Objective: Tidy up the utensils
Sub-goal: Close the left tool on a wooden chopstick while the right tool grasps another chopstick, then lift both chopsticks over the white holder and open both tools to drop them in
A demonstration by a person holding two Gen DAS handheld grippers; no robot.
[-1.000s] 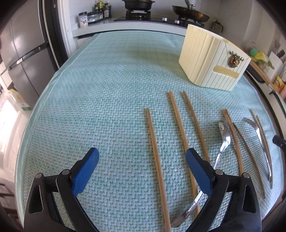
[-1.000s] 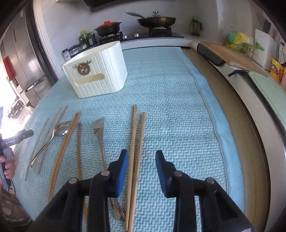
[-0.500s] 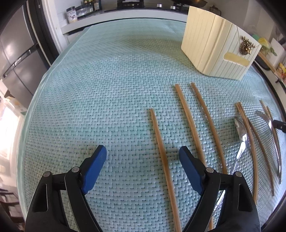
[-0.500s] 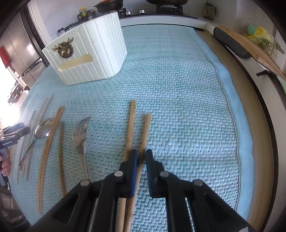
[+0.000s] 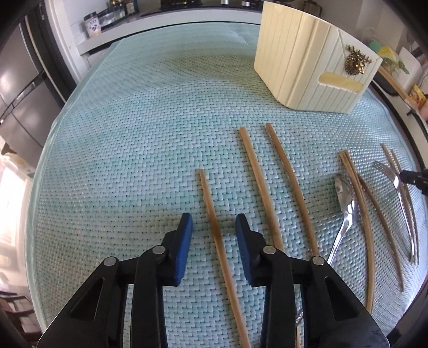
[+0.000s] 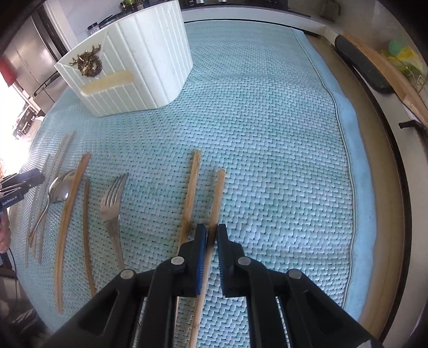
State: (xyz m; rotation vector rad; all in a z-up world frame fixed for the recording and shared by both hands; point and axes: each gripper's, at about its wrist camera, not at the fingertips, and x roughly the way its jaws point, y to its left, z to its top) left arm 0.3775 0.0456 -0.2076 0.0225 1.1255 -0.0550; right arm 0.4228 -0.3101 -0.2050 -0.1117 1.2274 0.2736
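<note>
Several wooden chopsticks, a metal spoon (image 5: 345, 198) and a metal fork (image 6: 112, 198) lie in a row on a woven teal mat (image 5: 133, 120). My left gripper (image 5: 214, 224) is low over the mat, open, its blue pads on either side of the leftmost chopstick (image 5: 211, 214). My right gripper (image 6: 211, 235) has closed on the rightmost chopstick (image 6: 218, 198), which still lies on the mat beside another chopstick (image 6: 191, 192). A cream ribbed utensil holder (image 5: 307, 64) stands at the back; it also shows in the right wrist view (image 6: 128, 64).
The right gripper's tip (image 5: 414, 178) shows at the right edge of the left view. A stove counter with jars (image 5: 93, 25) lies behind the mat. A wooden board (image 6: 388, 67) lies on the counter to the right. A fridge (image 5: 18, 88) stands at left.
My left gripper moved down and right and narrowed around the leftmost chopstick. My right gripper moved down and forward and closed on the rightmost chopstick.
</note>
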